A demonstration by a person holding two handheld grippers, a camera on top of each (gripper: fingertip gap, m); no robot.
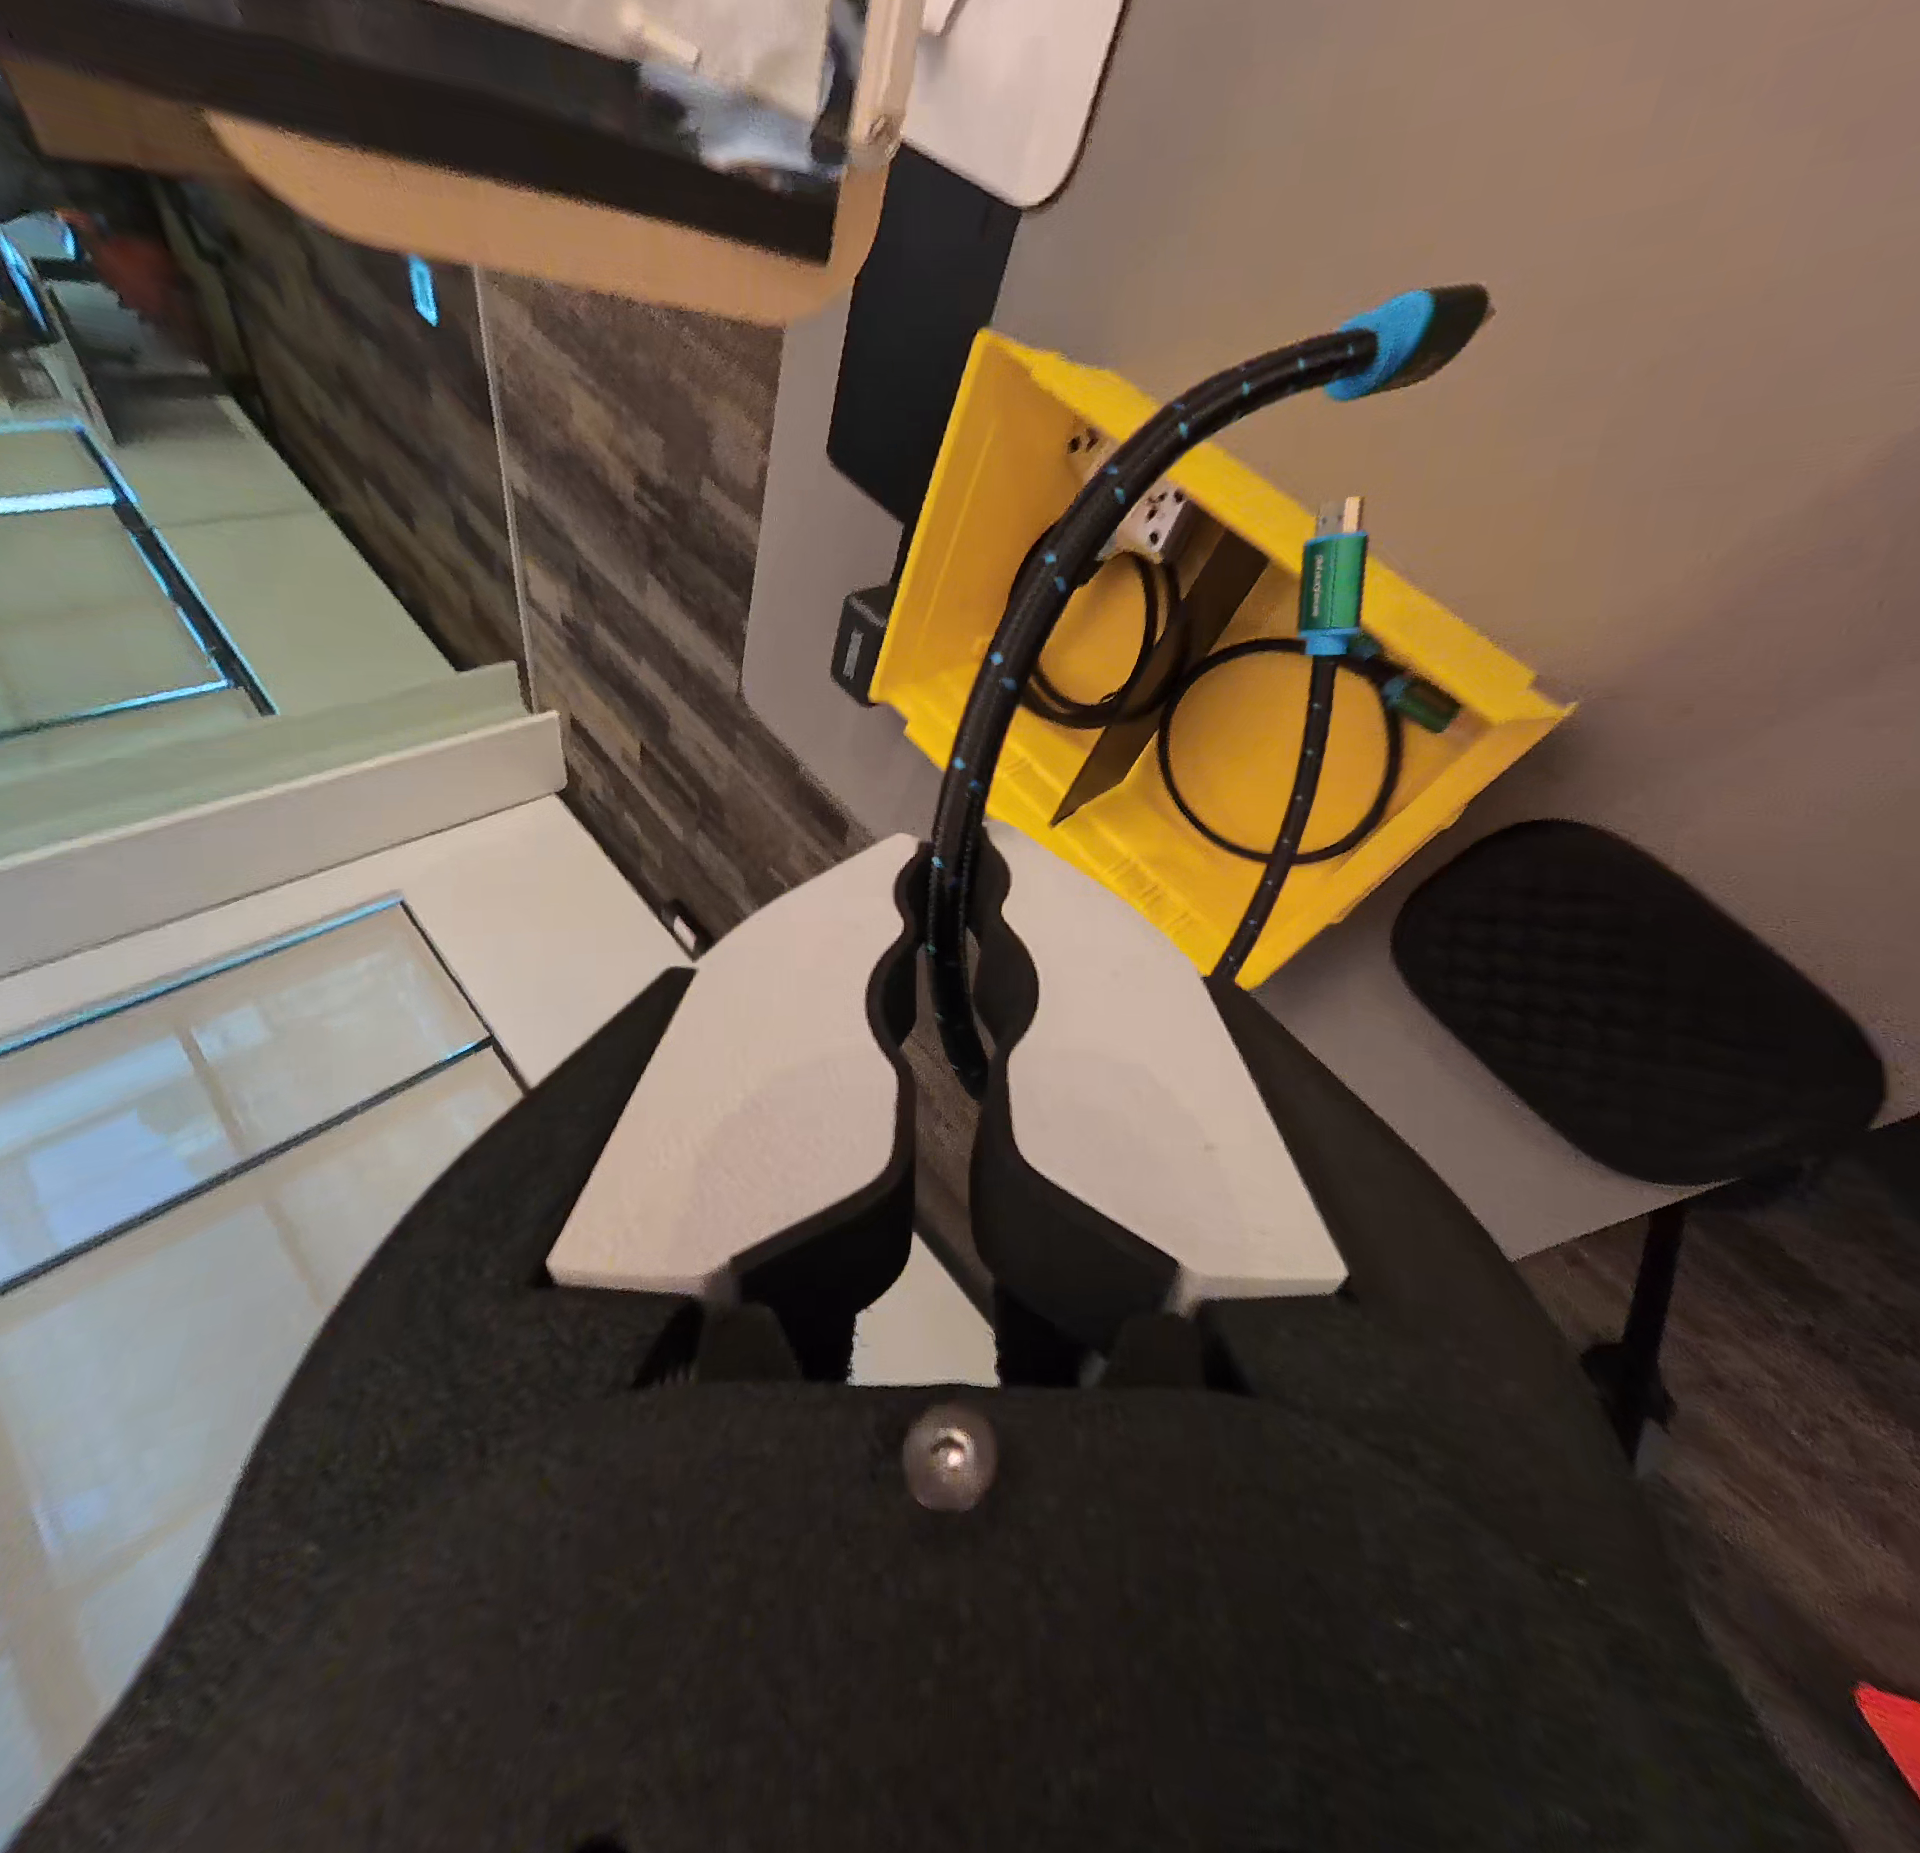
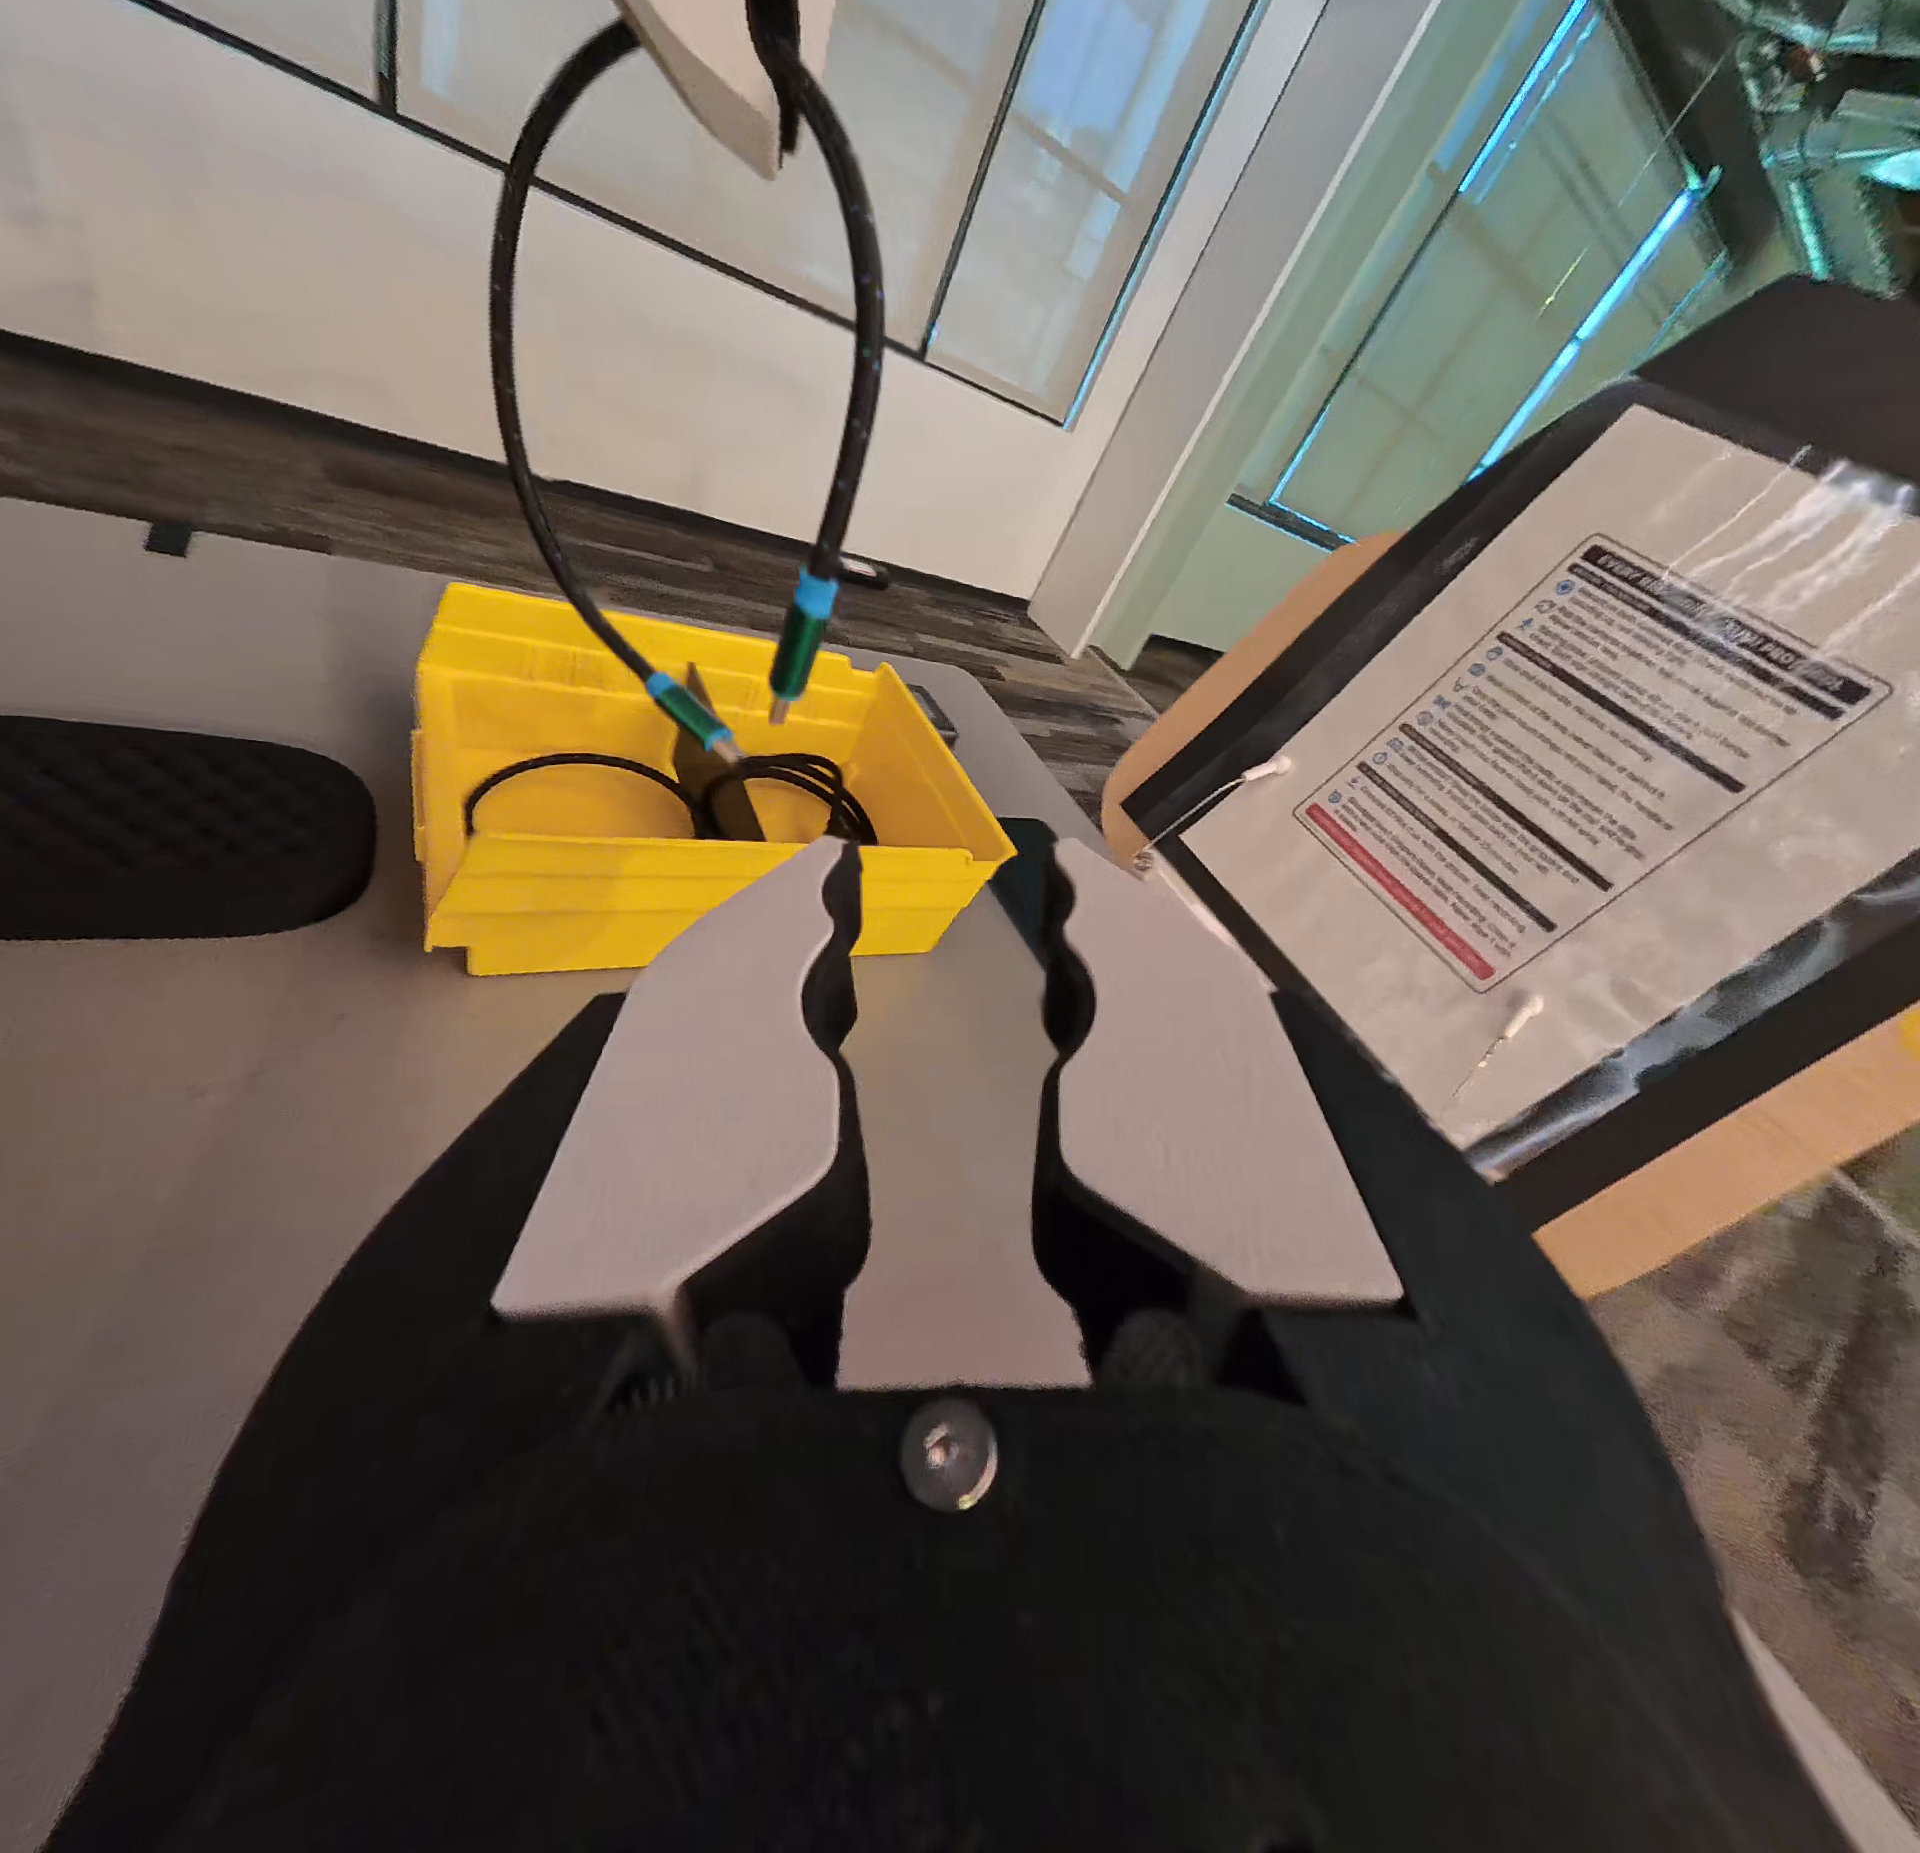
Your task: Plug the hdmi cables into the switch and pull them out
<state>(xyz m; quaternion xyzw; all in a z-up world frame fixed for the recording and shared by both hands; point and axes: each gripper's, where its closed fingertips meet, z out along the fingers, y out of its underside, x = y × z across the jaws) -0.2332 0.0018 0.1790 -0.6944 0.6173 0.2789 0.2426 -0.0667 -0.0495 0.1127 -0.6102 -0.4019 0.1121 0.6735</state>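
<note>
braided hdmi cable (image 1: 1049, 598) pinched between left fingers (image 1: 800, 1034), ends dangling

left claw (image 1: 951, 946) closed on a black braided hdmi cable (image 1: 1049, 567) flecked with blue, pinched between the grey fingers (image 1: 790, 1055). cable arcs up and away to a blue-collared plug (image 1: 1408, 343). its other run drops to a green plug (image 1: 1330, 582) with metal tip showing, over a yellow bin (image 1: 971, 515). bin sits on the grey bench (image 1: 1558, 193), a dark divider (image 1: 1153, 707) splitting it; thin black cable coils (image 1: 1283, 754) lie in both halves. black quilted pad (image 1: 1631, 1003) rests near the bin.
</note>
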